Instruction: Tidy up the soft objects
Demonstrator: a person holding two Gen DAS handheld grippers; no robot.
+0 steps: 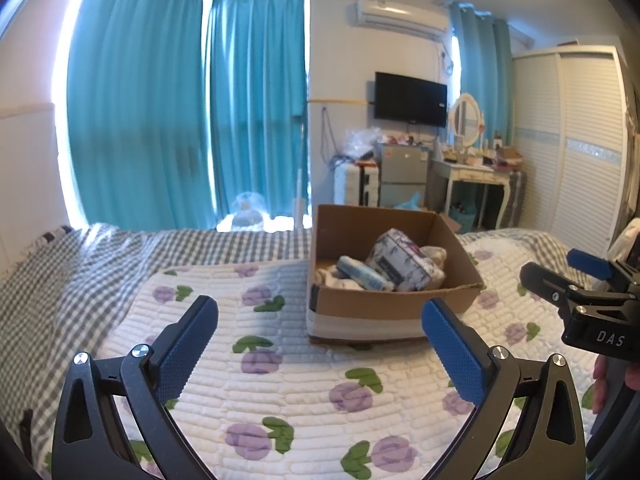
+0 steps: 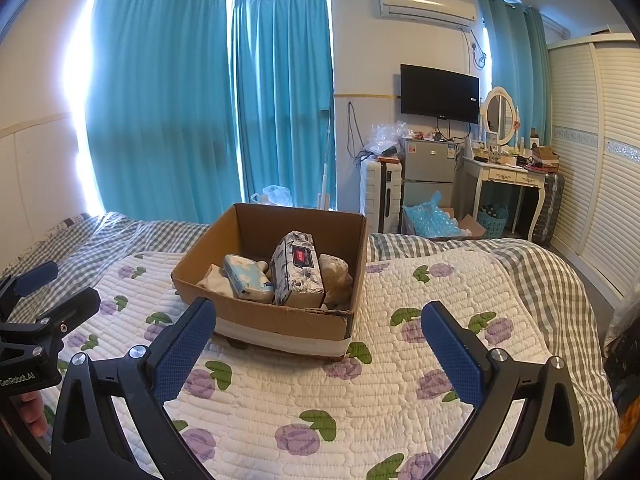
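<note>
An open cardboard box (image 1: 384, 304) (image 2: 280, 316) sits on the flowered quilt (image 1: 288, 392) (image 2: 360, 400) of a bed. Inside it lie a grey flower-print tissue pack (image 1: 404, 260) (image 2: 298, 272), a light blue soft pack (image 1: 362, 272) (image 2: 244, 276) and pale cloth items (image 2: 334, 270). My left gripper (image 1: 320, 348) is open and empty, hovering over the quilt just before the box. My right gripper (image 2: 320, 348) is open and empty, also before the box. Each gripper shows at the edge of the other's view: the right one (image 1: 560, 276) and the left one (image 2: 52, 288).
A grey checked sheet (image 1: 80, 272) covers the rest of the bed. Teal curtains (image 2: 180, 100) hang behind. Beyond the bed stand a suitcase (image 2: 380, 192), a small fridge (image 2: 428, 172), a white dressing table (image 2: 508, 180) and a wardrobe (image 2: 592, 152).
</note>
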